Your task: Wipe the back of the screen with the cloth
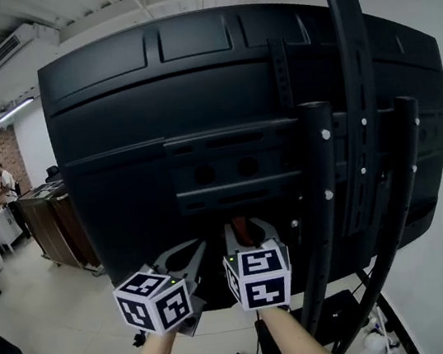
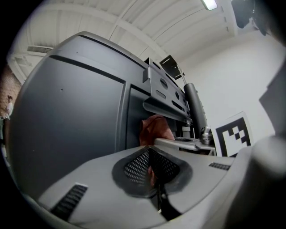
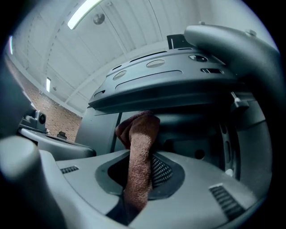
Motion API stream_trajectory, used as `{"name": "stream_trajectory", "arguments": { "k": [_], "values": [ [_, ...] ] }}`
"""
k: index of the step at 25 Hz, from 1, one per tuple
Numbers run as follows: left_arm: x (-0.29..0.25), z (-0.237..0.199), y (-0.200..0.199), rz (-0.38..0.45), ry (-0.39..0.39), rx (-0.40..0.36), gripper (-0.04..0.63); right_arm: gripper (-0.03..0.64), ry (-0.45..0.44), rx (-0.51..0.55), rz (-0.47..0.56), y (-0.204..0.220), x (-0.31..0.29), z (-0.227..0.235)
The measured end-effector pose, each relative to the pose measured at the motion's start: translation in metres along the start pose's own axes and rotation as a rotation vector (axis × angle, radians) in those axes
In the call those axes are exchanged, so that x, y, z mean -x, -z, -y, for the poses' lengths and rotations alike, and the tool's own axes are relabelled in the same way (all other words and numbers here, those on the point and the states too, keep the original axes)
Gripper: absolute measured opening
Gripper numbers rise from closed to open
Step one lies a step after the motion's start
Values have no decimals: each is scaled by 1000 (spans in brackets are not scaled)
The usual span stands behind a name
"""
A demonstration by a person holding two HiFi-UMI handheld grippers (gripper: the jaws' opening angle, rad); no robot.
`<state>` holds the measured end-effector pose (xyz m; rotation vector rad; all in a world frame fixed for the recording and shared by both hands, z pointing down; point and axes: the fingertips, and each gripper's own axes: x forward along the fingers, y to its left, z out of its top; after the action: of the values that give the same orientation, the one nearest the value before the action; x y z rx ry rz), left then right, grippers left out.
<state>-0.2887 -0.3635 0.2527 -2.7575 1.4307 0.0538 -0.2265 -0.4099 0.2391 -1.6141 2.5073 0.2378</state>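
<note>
In the head view, the black back of the screen [image 1: 195, 118] fills most of the frame, with the dark poles of its stand [image 1: 367, 149] rising at the right. Both claws are held up side by side under the lower middle of the panel. The left claw [image 1: 183, 257] ends just short of the panel. The right claw [image 1: 251, 234] has a small tuft of reddish cloth [image 1: 240, 229] showing at its tips, right at the panel. This view does not show how the cloth is gripped.

In the left gripper view, the left claw [image 2: 148, 151] is clenched, its two jaws meeting with nothing held between them. Beyond its tips the cloth [image 2: 154, 129] appears as a bunched red-brown lump against the grey screen [image 2: 67, 125]. The right claw's marker cube [image 2: 232, 134] stands close by at the right.

The right gripper view shows the grip plainly. The right claw [image 3: 144, 156] is clamped on the cloth [image 3: 138, 174], which sits as a narrow folded strip between the jaws. Its long axis runs along the jaws towards the screen [image 3: 165, 85]. Its rounded, doubled-over end points at the panel and leans a little left. I cannot tell whether that end touches the panel.
</note>
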Motion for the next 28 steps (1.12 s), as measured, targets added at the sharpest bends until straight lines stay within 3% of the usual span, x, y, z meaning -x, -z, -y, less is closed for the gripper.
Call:
{"name": "stream_trajectory", "arguments": {
  "k": [9, 15, 28],
  "values": [
    [16, -20, 5, -10, -34, 5, 9, 64, -34, -41, 25, -2, 9, -23],
    [57, -60, 4, 3, -105, -16, 9, 64, -159, -72, 101, -11, 6, -98],
    [158, -182, 46, -47, -316, -14, 9, 66, -371, -63, 31, 46, -46, -273]
  ]
}}
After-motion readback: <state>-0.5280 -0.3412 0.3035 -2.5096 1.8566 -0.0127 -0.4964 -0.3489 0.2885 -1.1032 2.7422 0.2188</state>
